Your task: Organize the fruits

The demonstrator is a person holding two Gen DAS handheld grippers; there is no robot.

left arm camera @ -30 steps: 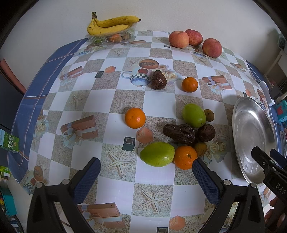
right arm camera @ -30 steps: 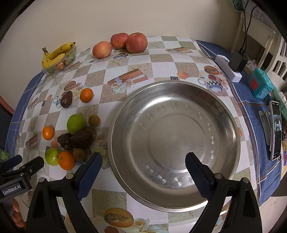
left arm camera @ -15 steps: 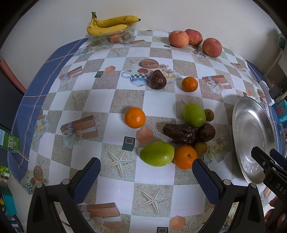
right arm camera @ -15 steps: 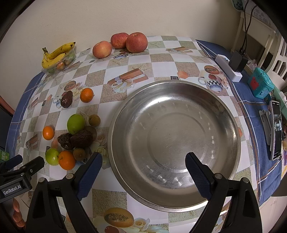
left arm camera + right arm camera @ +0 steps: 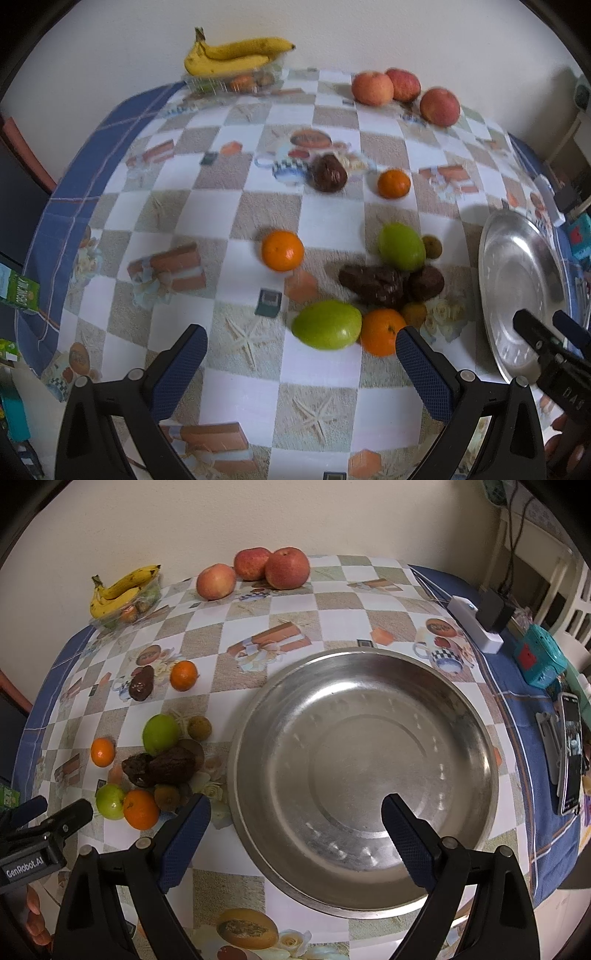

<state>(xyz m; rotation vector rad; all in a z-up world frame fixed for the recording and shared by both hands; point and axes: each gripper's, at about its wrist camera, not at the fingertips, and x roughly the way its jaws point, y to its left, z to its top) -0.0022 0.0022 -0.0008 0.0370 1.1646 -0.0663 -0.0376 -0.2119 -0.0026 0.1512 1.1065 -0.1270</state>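
Note:
My left gripper (image 5: 301, 352) is open and empty, just short of a green fruit (image 5: 327, 324) and an orange (image 5: 382, 331) at the near end of a fruit cluster with dark avocados (image 5: 373, 283). A second orange (image 5: 282, 250) lies to the left, a third (image 5: 393, 183) farther back. Three apples (image 5: 404, 94) and bananas (image 5: 232, 55) sit at the far edge. My right gripper (image 5: 295, 825) is open and empty over the near rim of the empty steel bowl (image 5: 364, 775). The fruit cluster (image 5: 162, 764) lies left of the bowl.
The table has a checkered cloth (image 5: 207, 214). The bananas rest on a clear tray of small fruits (image 5: 236, 79). A phone (image 5: 570, 753), a teal box (image 5: 541, 659) and a power strip (image 5: 474, 622) lie right of the bowl. A wall stands behind.
The left gripper has moved slightly forward and down toward the green fruit; its view is a little blurred. The right gripper has not visibly moved.

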